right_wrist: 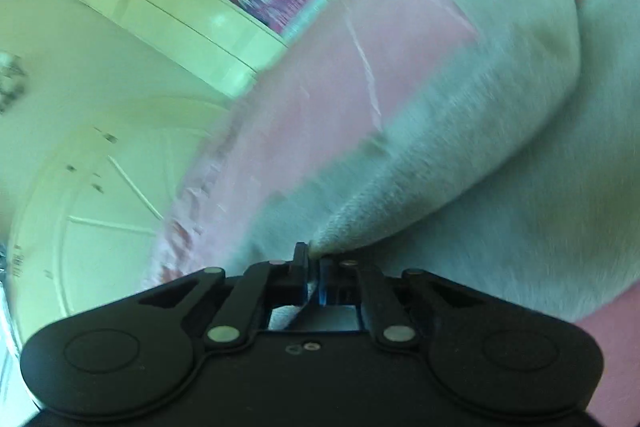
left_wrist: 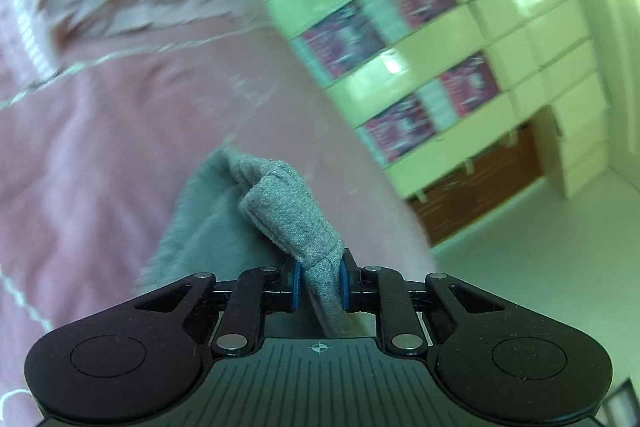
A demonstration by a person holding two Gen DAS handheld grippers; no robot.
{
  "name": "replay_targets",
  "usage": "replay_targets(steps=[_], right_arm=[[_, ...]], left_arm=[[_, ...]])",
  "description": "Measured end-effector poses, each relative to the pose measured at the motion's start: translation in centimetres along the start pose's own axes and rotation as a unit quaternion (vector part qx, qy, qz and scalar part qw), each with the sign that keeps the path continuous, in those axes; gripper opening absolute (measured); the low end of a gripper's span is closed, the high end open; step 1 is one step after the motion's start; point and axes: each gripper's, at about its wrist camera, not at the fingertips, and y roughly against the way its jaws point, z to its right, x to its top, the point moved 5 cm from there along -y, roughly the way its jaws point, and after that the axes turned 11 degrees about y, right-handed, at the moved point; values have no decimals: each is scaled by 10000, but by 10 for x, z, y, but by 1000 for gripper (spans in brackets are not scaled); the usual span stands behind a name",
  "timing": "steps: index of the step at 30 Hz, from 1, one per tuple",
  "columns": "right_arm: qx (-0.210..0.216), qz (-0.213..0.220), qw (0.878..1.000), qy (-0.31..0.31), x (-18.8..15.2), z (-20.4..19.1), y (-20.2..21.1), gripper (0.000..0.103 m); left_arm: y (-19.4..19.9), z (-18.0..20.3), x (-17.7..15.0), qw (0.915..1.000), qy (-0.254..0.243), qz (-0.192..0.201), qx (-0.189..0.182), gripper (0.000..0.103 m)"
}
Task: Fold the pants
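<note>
- Left wrist view, nearest first: my left gripper [left_wrist: 319, 283] has its blue pads pinched on a thick bunched edge of the grey pants [left_wrist: 288, 211]. I read the hemmed roll of cloth as a cuff or waistband corner, though I cannot say which. Gripping a seam gives me something firm that should not slip as I carry it.
- Just beyond the jaws, the rest of that grey cloth trails down onto the pink bedspread [left_wrist: 100, 147], so this end is lifted while the bulk lies flat.
- Right wrist view: my right gripper [right_wrist: 314, 269] is pressed together on a thin corner of the pants [right_wrist: 460, 147], with a sliver of fabric showing behind the pads. The cloth fans out from the tip in a taut ridge, which I judge comes from holding two corners at once to keep the edge straight for folding over.
- Farther out, the pants spread wide across the bedspread [right_wrist: 320, 87].
- Farthest, pale cabinets [left_wrist: 460, 39] with red patterned panels stand beyond the bed; both views are blurred.
</note>
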Motion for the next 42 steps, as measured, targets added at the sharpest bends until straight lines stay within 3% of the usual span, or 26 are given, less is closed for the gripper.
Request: replay_targets(steps=[2, 4, 5, 7, 11, 13, 16, 17, 18, 19, 21, 24, 31, 33, 37, 39, 41, 42], right_arm=[[-32, -182, 9998, 60, -7, 13, 11, 0], [-481, -1174, 9917, 224, -37, 31, -10, 0], [-523, -1275, 9904, 31, -48, 39, -13, 0], [-410, -1044, 9934, -223, -49, 43, -10, 0], [-518, -1075, 9928, -134, -45, 33, -17, 0], [-339, -790, 9962, -113, -30, 26, -5, 0], [-17, 16, 10000, 58, -2, 5, 21, 0], [33, 140, 9998, 126, 0, 3, 27, 0], [53, 153, 9997, 203, -3, 5, 28, 0], [-24, -147, 9993, 350, -12, 11, 21, 0], [-544, -1355, 9887, 345, -47, 31, -12, 0], [-396, -1077, 9933, -105, -53, 42, -8, 0], [-353, -1112, 9931, -99, -52, 44, -15, 0], [-358, -944, 9948, -111, -54, 46, 1, 0], [-204, -568, 9980, 175, -36, 36, 20, 0], [-129, -306, 9992, 243, -25, 32, 28, 0], [-138, -395, 9985, 367, -25, 35, 26, 0], [-299, -748, 9961, 361, -34, 42, 17, 0]], left_arm=[[0, -6, -10, 9995, -132, -195, 225, 19], [-11, -44, -25, 9928, 58, -632, 1013, 18], [-11, -56, -30, 9935, 250, -665, 890, 18], [-7, -58, -32, 9950, 427, -503, 747, 18], [-11, -50, -28, 9938, 384, -511, 913, 18], [-17, -30, -17, 9942, 153, -512, 935, 18], [-4, 23, 5, 9992, -402, -58, 24, 18], [0, 31, 8, 9984, -553, 22, -76, 18], [-1, 28, 7, 9978, -657, -73, 70, 18], [-7, 14, 5, 9967, -638, -298, 406, 18], [-18, -29, -3, 9885, -330, -727, 1283, 18], [-10, -49, -8, 9935, 181, -634, 928, 18], [-10, -48, -14, 9929, 217, -623, 989, 18], [-12, -46, -17, 9930, 254, -607, 981, 18], [-11, -30, -14, 9935, -105, -510, 1016, 18], [-5, -17, -14, 9960, -221, -396, 775, 18], [-8, -15, -18, 9913, -545, -520, 1081, 18], [-11, -23, -21, 9892, -468, -637, 1238, 18]])
